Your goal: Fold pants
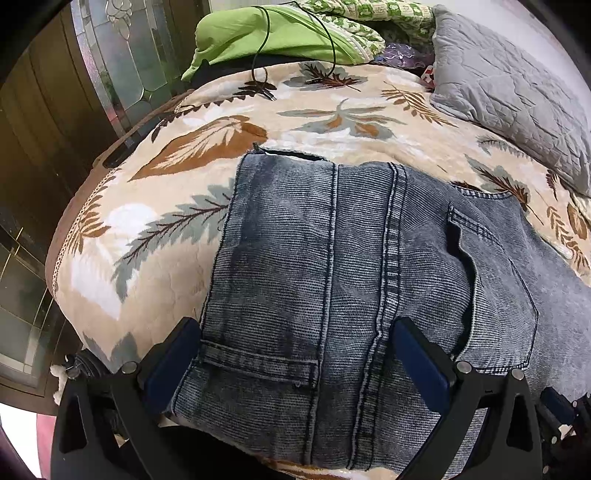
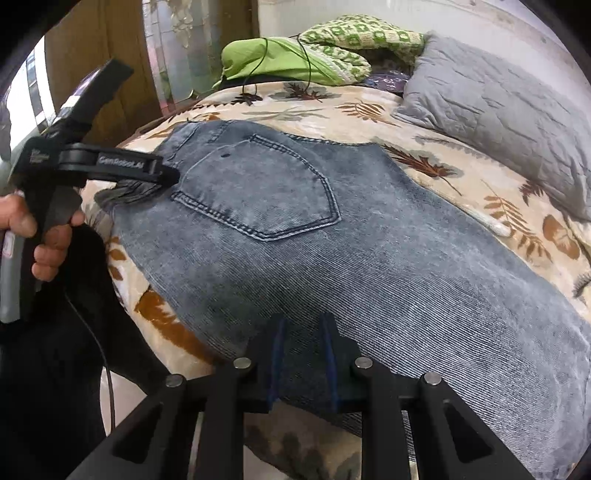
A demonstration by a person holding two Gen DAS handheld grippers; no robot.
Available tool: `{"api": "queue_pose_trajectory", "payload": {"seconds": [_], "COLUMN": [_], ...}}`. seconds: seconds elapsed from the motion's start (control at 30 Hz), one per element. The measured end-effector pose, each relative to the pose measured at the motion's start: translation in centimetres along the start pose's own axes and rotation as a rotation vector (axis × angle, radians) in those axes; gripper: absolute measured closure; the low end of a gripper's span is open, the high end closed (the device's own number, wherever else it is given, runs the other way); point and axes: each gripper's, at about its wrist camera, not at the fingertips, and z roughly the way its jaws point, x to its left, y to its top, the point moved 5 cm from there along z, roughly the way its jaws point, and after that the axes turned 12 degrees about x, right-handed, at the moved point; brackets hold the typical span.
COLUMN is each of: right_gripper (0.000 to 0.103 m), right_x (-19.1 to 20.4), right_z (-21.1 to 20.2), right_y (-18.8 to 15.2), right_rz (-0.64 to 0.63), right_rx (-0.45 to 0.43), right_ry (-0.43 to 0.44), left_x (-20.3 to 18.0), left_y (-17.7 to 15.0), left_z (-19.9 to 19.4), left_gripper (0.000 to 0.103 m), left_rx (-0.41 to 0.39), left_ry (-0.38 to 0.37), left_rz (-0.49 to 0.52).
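Note:
Grey-blue denim pants [image 1: 332,258] lie flat on a leaf-patterned bedspread [image 1: 295,110], back pocket up [image 2: 258,188]. My left gripper [image 1: 295,354] is open, its blue-padded fingers [image 1: 173,362] spread wide over the waistband end of the pants. It also shows in the right wrist view [image 2: 162,177], held by a hand at the pants' left edge. My right gripper [image 2: 303,354] has its fingers [image 2: 277,354] close together on the near edge of the pants [image 2: 369,277], with denim between them.
A grey quilted pillow [image 1: 517,103] lies at the far right of the bed. A green pillow [image 1: 266,33] and a green patterned blanket [image 2: 362,40] lie at the head, with a black cable [image 1: 258,74] across them. A wooden and glass door [image 1: 110,74] stands left.

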Motion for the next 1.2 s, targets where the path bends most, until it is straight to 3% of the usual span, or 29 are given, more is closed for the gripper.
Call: {"api": "queue_pose_trajectory", "payload": {"seconds": [0.17,0.33,0.57,1.03,1.2], "right_gripper": [0.08,0.08,0.08,0.08,0.079], "right_x": [-1.2,-4.2,-7.9,-10.1,-10.0], "right_z": [-0.6,-2.1,-1.7,-0.8,-0.9], "right_y": [0.3,0.9,0.3,-1.0,-1.4], "right_rz": [0.071,0.205,0.371,0.421,0.39], "right_rx": [-0.023,-0.106,-0.074,-0.011,-0.006], "right_ry": [0.068,0.031,0.004,-0.042,-0.045], "left_x": [-0.1,-0.3,-2.4,-8.3,-7.6], "left_y": [0.0,-0.2,-0.4,-3.2,-3.9], "left_z": [-0.1,-1.0,-3.0,-3.5,-1.4], "left_gripper": [0.0,0.0,0.0,0.0,0.0], "left_rx": [-0.006,-0.018,-0.054,-0.035,0.03], "left_ry": [0.019,0.043,0.053,0.068,0.069], "left_rz": [0.0,-0.008,0.054,0.233,0.213]}}
